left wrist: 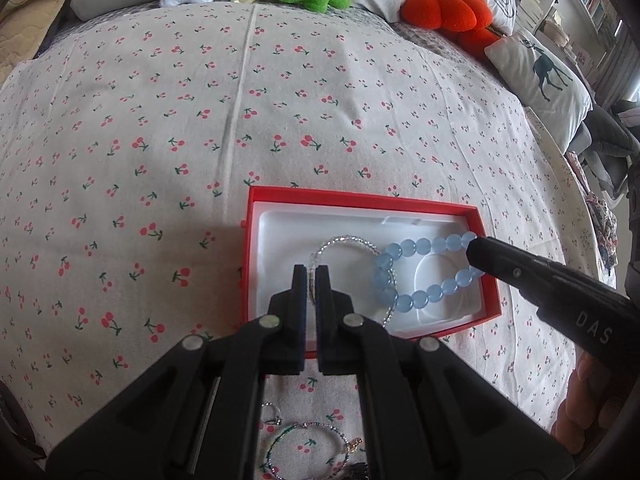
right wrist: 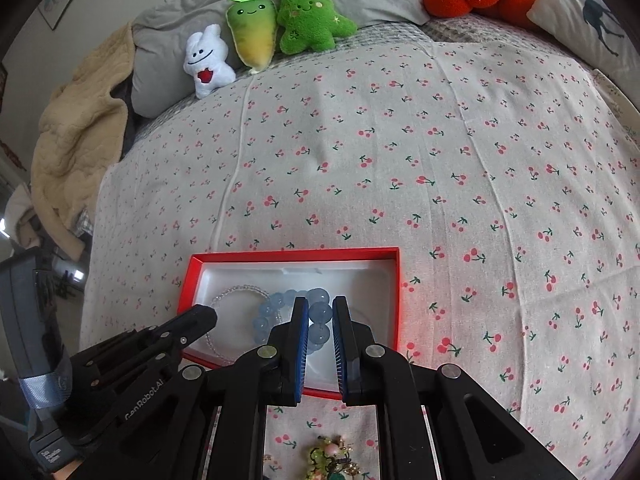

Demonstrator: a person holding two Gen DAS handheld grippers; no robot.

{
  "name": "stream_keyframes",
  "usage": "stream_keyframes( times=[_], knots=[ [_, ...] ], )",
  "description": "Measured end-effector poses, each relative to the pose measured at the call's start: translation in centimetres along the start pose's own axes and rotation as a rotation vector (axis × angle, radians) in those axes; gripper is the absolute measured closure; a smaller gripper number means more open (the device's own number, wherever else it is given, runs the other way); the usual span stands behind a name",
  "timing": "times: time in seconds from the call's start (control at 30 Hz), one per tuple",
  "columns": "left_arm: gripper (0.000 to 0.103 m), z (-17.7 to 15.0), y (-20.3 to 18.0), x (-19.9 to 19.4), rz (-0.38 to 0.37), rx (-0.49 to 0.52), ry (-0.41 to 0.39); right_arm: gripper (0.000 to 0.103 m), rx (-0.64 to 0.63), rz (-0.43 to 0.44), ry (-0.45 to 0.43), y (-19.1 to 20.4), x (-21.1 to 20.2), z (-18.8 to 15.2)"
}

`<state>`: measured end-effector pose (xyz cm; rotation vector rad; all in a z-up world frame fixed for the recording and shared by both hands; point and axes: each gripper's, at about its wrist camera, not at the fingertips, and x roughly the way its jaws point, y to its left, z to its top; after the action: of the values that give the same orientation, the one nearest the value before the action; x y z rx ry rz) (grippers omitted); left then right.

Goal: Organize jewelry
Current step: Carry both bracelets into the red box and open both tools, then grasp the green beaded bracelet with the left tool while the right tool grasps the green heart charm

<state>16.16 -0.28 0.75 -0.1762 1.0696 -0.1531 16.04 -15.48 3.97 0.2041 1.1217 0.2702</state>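
both bracelets were going into the open red cardboard box with a white liner (left wrist: 490, 280). the left gripper (left wrist: 311, 276) was clenched on the thin clear-bead bracelet (left wrist: 344, 242); the right gripper (right wrist: 321, 320) pinched the chunky pale-blue bead bracelet (left wrist: 416, 276) at one bead. best to lower each until slack lay on the liner, then release one at a time, since the loops overlapped. the box sat on a cherry-print sheet (left wrist: 200, 120), plush toys (right wrist: 256, 36) at the bed's head.

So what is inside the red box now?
Inside the red box is a white tray holding a blue bead bracelet and a clear beaded bracelet, overlapping. The left hand-held gripper and right hand-held gripper cover parts of them.
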Motion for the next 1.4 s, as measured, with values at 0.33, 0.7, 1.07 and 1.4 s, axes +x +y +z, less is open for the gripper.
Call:
stream_keyframes(
  times=[0.33,0.7,1.07,1.4],
  knots=[
    [0.064,-0.5,-1.3,-2.3,0.010,0.062,-0.019,0.087,-0.031,-0.029,-0.031,-0.8,-2.3,-0.3],
    [0.020,-3.7,-2.4,-5.7,0.053,0.129,-0.029,0.032,-0.084,-0.051,-0.040,-0.6,-6.6,-3.1],
    [0.019,-7.6,-0.7,-5.5,0.086,0.126,0.074,0.026,-0.119,-0.112,0.032,-1.0,-7.4,-7.4],
    [0.019,-9.9,2.2,-4.4,0.068,0.037,0.176,0.025,-0.037,-0.123,0.166,-2.3,-5.5,-10.2]
  ],
)
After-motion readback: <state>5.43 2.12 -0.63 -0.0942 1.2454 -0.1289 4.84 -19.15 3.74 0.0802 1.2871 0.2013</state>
